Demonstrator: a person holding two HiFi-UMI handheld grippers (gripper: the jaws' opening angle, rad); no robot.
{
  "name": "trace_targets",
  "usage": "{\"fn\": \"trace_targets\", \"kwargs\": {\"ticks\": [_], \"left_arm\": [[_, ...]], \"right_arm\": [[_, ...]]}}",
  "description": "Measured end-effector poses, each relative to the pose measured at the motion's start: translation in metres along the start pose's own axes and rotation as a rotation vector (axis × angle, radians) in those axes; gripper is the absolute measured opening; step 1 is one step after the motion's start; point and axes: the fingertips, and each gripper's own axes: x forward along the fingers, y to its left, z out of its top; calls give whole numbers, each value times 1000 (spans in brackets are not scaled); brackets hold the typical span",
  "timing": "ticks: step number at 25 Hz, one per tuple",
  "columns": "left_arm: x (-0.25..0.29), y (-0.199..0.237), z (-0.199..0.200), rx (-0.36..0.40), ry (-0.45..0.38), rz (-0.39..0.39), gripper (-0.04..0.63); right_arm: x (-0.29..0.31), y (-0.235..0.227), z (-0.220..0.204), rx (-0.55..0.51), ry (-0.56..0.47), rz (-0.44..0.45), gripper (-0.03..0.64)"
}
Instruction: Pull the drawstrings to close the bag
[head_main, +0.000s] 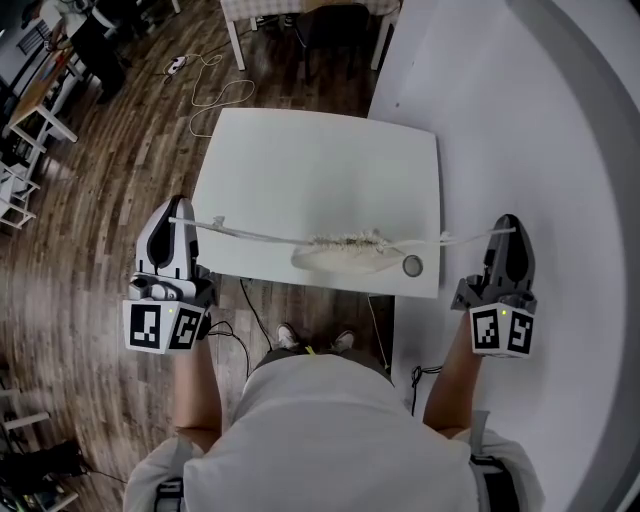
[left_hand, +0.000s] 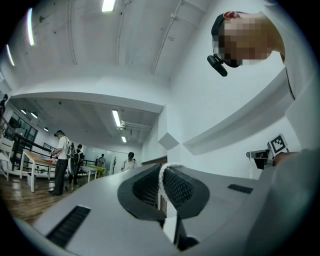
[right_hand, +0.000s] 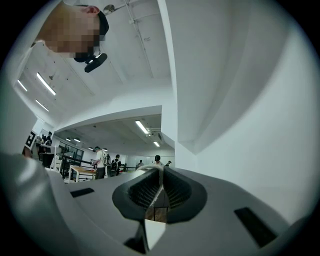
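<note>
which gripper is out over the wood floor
The left gripper, shut on a drawstring past the left edge of the table; the right gripper hangs over a white surface.

The bag (head_main: 345, 257) lies on the table (head_main: 310, 160) by its near edge. The left drawstring (head_main: 250, 235) runs to the left gripper (head_main: 181, 213) and the right drawstring (head_main: 458, 238) to the right gripper (head_main: 507, 228), both off the table's sides.

The bag (head_main: 345, 255) lies gathered on the white table (head_main: 320, 150), between the two grippers. The left drawstring (head_main: 250, 235) runs taut from its mouth to the tip of the left gripper (head_main: 178, 215), and the right drawstring (head_main: 450, 238) to the right gripper (head_main: 507, 224). A round grey disc (head_main: 412, 265) sits beside the bag, on the right gripper's side.
</note>
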Motion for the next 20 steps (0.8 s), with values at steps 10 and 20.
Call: {"fn": "trace_targets", "kwargs": {"ticks": [10, 20], "left_arm": [[1, 1, -3, -18, 7, -36, 17], [0, 0, 1, -11, -12, -49, 17]], "right_arm": [[7, 14, -2, -44, 30, 5, 43], [11, 15, -1, -58, 14, 8, 43]]}}
